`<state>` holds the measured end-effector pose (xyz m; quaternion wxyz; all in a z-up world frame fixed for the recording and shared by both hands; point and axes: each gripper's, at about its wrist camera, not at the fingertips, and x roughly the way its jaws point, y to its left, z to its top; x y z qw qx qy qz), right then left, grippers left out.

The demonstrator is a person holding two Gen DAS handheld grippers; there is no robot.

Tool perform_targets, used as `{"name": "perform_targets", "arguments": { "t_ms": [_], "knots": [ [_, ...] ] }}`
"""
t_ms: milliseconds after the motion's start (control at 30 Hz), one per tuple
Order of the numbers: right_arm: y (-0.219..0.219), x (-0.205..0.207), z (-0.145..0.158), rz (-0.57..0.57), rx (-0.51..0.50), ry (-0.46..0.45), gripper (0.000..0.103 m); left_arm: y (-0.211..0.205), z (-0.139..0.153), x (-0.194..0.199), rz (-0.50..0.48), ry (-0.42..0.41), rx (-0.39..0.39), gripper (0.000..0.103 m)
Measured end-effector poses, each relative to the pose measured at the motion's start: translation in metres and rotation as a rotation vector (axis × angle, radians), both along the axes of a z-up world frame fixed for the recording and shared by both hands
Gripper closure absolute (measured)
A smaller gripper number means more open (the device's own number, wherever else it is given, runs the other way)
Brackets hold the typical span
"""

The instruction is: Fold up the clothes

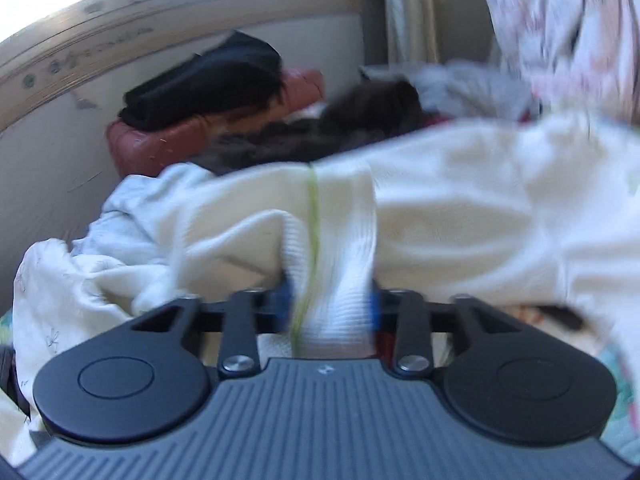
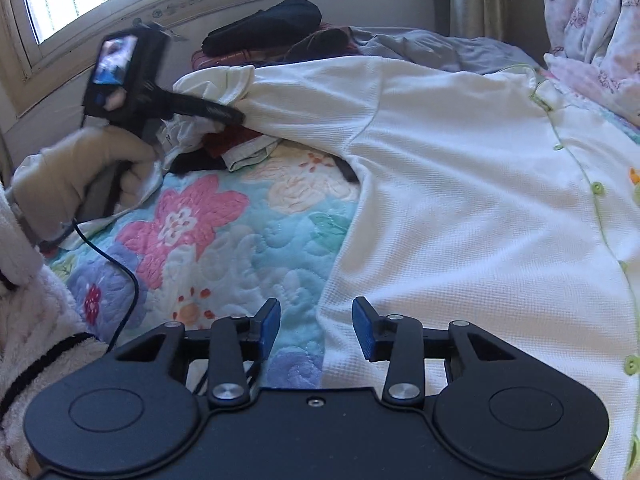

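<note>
A white waffle-knit top (image 2: 460,184) with green buttons lies spread on the bed, one sleeve stretched out to the left. My left gripper (image 1: 331,312) is shut on that sleeve's ribbed cuff (image 1: 340,240), which has a green stripe; the view is blurred. In the right wrist view the left gripper (image 2: 236,116) pinches the sleeve end, held by a gloved hand (image 2: 80,168). My right gripper (image 2: 316,330) stands open just above the top's lower left edge, and its blue pads (image 2: 268,328) touch nothing.
A floral quilt (image 2: 224,240) covers the bed. By the window wall lie a folded black garment (image 2: 264,28), a red cushion (image 1: 160,140) and grey cloth (image 2: 440,52). Pink patterned fabric (image 2: 592,40) is piled at the right. A black cable (image 2: 120,264) trails from the left gripper.
</note>
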<state>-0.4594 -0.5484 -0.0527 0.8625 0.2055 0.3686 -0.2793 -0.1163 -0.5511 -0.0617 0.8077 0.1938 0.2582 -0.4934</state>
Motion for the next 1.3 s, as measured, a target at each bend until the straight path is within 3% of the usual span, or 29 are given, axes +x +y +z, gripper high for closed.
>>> {"name": "perform_targets", "arguments": {
  "t_ms": [167,333,367,433,467,500,633,733,867,967,1067,1233,1300],
  "knots": [
    [0.001,-0.021,-0.002,-0.043,-0.003,0.037,0.055,0.04,0.023,0.044,0.191,-0.058,-0.045,0.073],
    [-0.001,-0.059,-0.004,-0.157,0.002,0.061,0.053,0.061,0.021,0.098,0.461,-0.061,-0.006,0.073],
    [-0.002,-0.067,-0.005,-0.186,-0.009,0.056,0.053,0.065,0.023,0.099,0.467,-0.035,-0.02,0.071],
    [-0.003,-0.083,-0.009,-0.248,-0.072,0.055,0.052,0.072,0.028,0.1,0.475,0.016,-0.049,0.059],
    [-0.003,-0.089,-0.011,-0.286,-0.114,0.072,0.052,0.073,0.033,0.094,0.453,0.04,-0.072,0.058],
    [-0.004,-0.097,-0.013,-0.322,-0.149,0.086,0.052,0.072,0.038,0.084,0.41,0.05,-0.094,0.057],
    [-0.006,-0.146,-0.005,-0.467,-0.13,0.036,0.052,0.056,0.057,0.026,0.192,0.051,-0.139,0.028],
    [-0.001,-0.195,-0.006,-0.58,-0.02,-0.048,0.052,0.045,0.057,-0.028,-0.071,0.146,-0.15,0.027],
    [0.018,-0.246,-0.026,-0.691,0.142,-0.167,0.051,0.03,0.034,-0.099,-0.448,0.37,-0.036,0.028],
    [0.03,-0.265,-0.042,-0.731,0.228,-0.216,0.05,0.024,0.018,-0.142,-0.644,0.495,0.082,0.03],
    [0.038,-0.269,-0.053,-0.733,0.315,-0.29,0.046,0.028,0.005,-0.175,-0.753,0.541,0.162,0.03],
    [0.039,-0.251,-0.077,-0.644,0.471,-0.386,0.043,0.037,-0.016,-0.211,-0.84,0.444,0.287,0.029],
    [0.036,-0.234,-0.081,-0.569,0.485,-0.389,0.042,0.038,-0.026,-0.218,-0.864,0.446,0.338,0.029]
  ]
}}
